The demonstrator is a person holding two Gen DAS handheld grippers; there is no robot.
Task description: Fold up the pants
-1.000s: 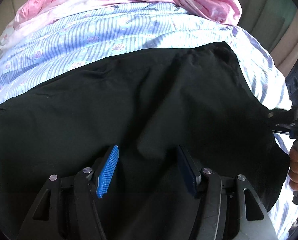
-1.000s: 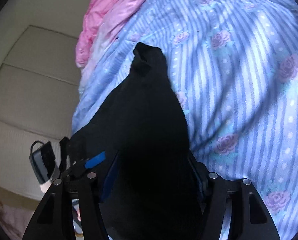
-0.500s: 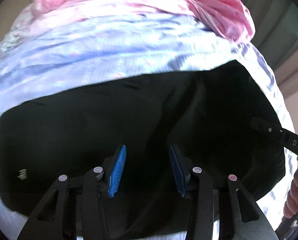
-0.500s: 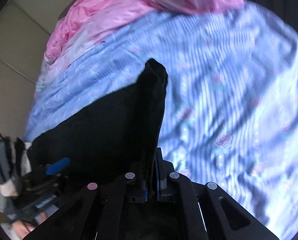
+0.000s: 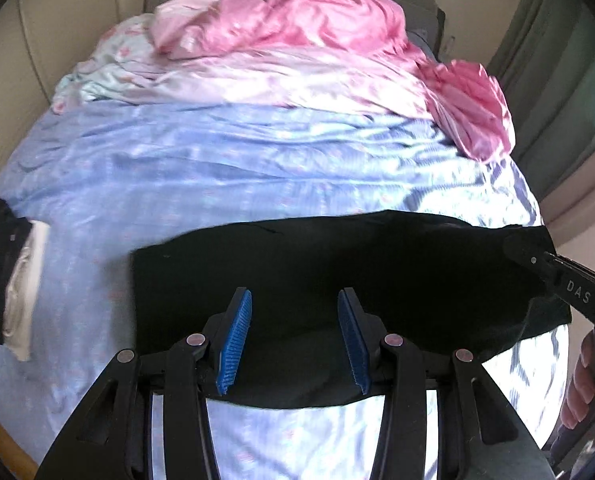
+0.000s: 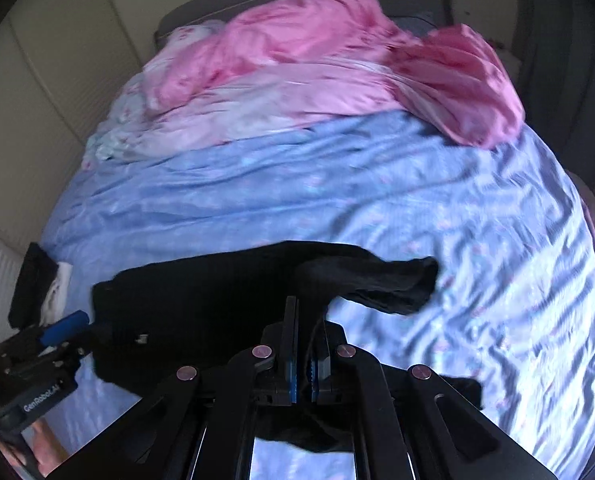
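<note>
The black pants (image 5: 357, 264) hang stretched crosswise above the blue striped bed sheet (image 5: 217, 168). My left gripper (image 5: 293, 300) is closed on a thick bunch of their near edge, blue pads still a hand's width apart with cloth filling the gap. In the left wrist view my right gripper (image 5: 569, 284) grips the pants' right end. In the right wrist view the right gripper (image 6: 303, 320) is shut, thin black fabric pinched between its pads. One loose end of the pants (image 6: 397, 284) flops to the right. The left gripper (image 6: 49, 340) sits at the pants' left edge.
A crumpled pink duvet (image 5: 317, 32) covers the far half of the bed. A small pile of dark and white clothes (image 5: 5, 276) lies at the bed's left edge. A wall runs along the left, a green curtain (image 5: 557, 80) on the right. A hand (image 5: 585, 380) grips the right tool.
Both grippers have risen and pulled back, lifting the pants off the sheet. The right gripper's jaws went from wide apart to shut on the fabric. The left gripper's jaws narrowed on the cloth.
</note>
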